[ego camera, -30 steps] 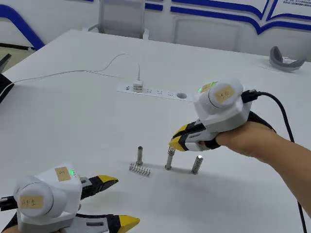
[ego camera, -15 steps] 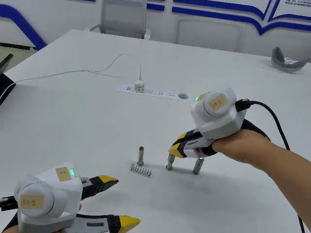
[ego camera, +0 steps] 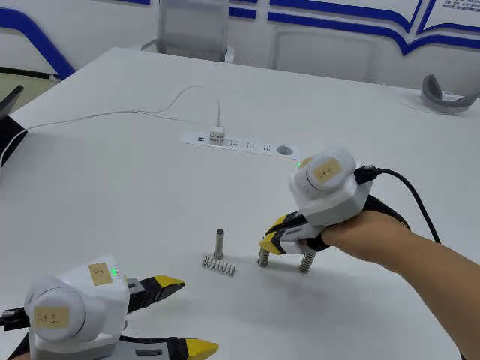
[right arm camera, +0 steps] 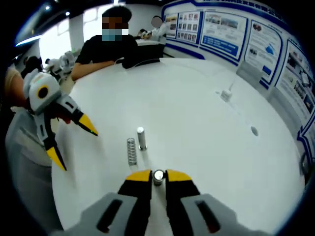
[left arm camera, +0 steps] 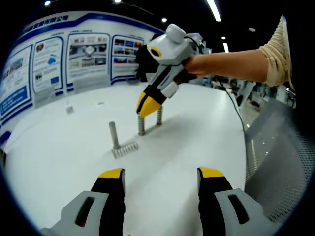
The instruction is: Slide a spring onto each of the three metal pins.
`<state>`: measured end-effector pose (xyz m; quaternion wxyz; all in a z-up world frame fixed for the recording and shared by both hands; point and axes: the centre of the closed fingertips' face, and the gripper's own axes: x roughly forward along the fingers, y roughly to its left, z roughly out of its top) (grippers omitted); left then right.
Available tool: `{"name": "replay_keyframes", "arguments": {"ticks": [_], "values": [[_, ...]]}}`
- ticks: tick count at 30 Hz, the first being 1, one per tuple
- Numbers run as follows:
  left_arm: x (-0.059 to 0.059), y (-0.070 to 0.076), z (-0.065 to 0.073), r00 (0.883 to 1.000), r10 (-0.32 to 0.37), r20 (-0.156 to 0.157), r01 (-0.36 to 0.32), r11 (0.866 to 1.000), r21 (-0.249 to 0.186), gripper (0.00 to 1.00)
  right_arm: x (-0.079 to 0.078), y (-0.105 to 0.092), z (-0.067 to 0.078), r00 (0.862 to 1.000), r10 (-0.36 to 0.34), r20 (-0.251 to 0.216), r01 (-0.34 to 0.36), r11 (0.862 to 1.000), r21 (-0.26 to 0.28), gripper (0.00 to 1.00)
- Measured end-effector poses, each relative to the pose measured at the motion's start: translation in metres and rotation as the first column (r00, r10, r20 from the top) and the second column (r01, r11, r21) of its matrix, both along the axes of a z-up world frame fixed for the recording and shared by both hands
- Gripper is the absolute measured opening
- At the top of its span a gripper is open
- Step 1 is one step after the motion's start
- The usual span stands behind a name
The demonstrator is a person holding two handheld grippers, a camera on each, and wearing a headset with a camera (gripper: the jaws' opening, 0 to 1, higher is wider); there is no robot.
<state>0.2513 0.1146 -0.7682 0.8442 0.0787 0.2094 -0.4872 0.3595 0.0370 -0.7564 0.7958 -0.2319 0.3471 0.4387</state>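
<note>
The white table [ego camera: 112, 187] is stretching wide and bare around the work, its far edge running along below the chair [ego camera: 191, 26]; a power strip [ego camera: 240, 142] is lying well beyond the pins, with a white cable [ego camera: 142, 111] trailing off to the left; plenty of open surface is lying between the two grippers. The pins are standing upright in a short row near the table's middle; the bare pin [ego camera: 219, 241] is standing at the left end, with the loose spring [ego camera: 218, 264] lying on its side just beside its base; the middle pin [ego camera: 263, 257] and the right pin [ego camera: 307, 262] are each wearing a coiled spring around the shaft. The right gripper [ego camera: 271, 244] is reaching down over the middle pin, and in the right gripper view its jaws are pressing in close on either side of that pin's shiny round head. The left gripper [left arm camera: 161, 173] is hovering low at the near side, well apart from the pins, its jaws standing wide apart and empty.
</note>
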Motion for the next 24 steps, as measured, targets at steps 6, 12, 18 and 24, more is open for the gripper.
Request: {"name": "replay_keyframes", "arguments": {"ticks": [6,12,18,24], "values": [[-0.0006,-0.0002,-0.0002,1.000,0.001,-0.003,-0.001,1.000,-0.001,0.60,-0.0005,-0.0004,-0.0051,1.000,-0.013,-0.012,0.013,1.000,0.007,0.12],[-0.0008,-0.0009,-0.0010,1.000,-0.003,-0.004,0.003,1.000,0.000,0.60,-0.0007,0.0001,-0.0049,1.000,-0.011,-0.007,0.011,1.000,0.007,0.12],[-0.0002,-0.0007,-0.0009,1.000,-0.002,-0.004,0.002,1.000,0.002,0.60,-0.0017,-0.0005,-0.0080,1.000,-0.003,0.000,0.003,1.000,-0.003,0.15],[0.0004,-0.0001,-0.0012,1.000,0.000,-0.004,0.000,1.000,0.002,0.60,-0.0026,-0.0004,-0.0069,1.000,0.000,0.008,0.000,1.000,0.000,0.17]]}}
